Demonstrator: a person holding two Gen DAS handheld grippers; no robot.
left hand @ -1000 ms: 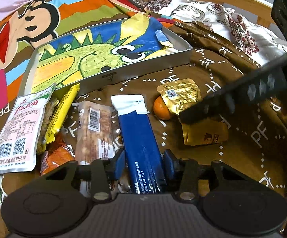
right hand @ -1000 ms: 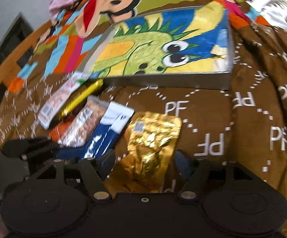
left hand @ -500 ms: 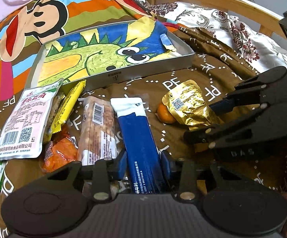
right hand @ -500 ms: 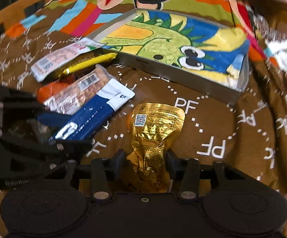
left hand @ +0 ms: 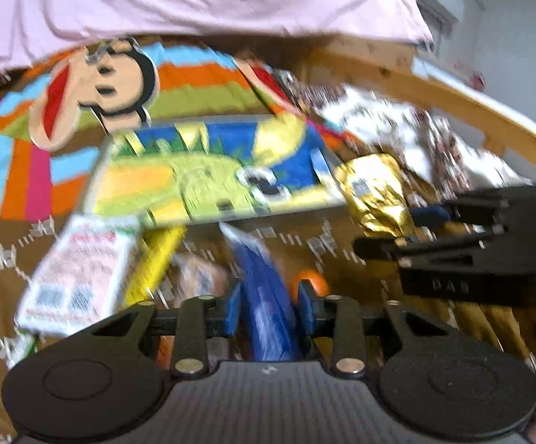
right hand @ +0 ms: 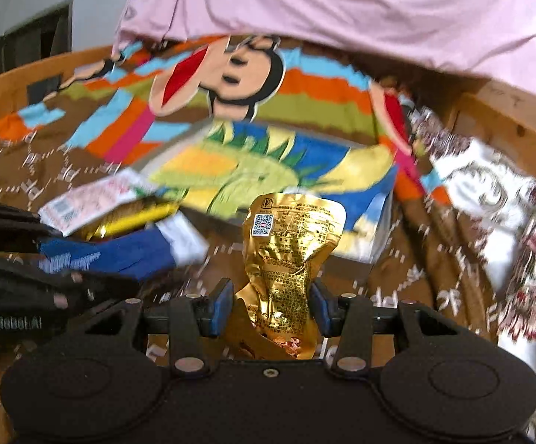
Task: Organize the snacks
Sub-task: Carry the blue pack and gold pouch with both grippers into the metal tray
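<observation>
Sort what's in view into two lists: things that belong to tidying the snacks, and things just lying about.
Part of the job:
- blue packet, clamped in the left gripper
- gold pouch, clamped in the right gripper
- dinosaur-lined tray
- white-and-pink packet, yellow bar, orange fruit

Just lying about:
- monkey-print blanket
- pink cloth
- floral pillow
- wooden rail

Left gripper (left hand: 268,305) clamped on the blue packet (left hand: 264,296); right gripper (left hand: 390,222) at three o'clock pinching the gold pouch (left hand: 375,192).
</observation>
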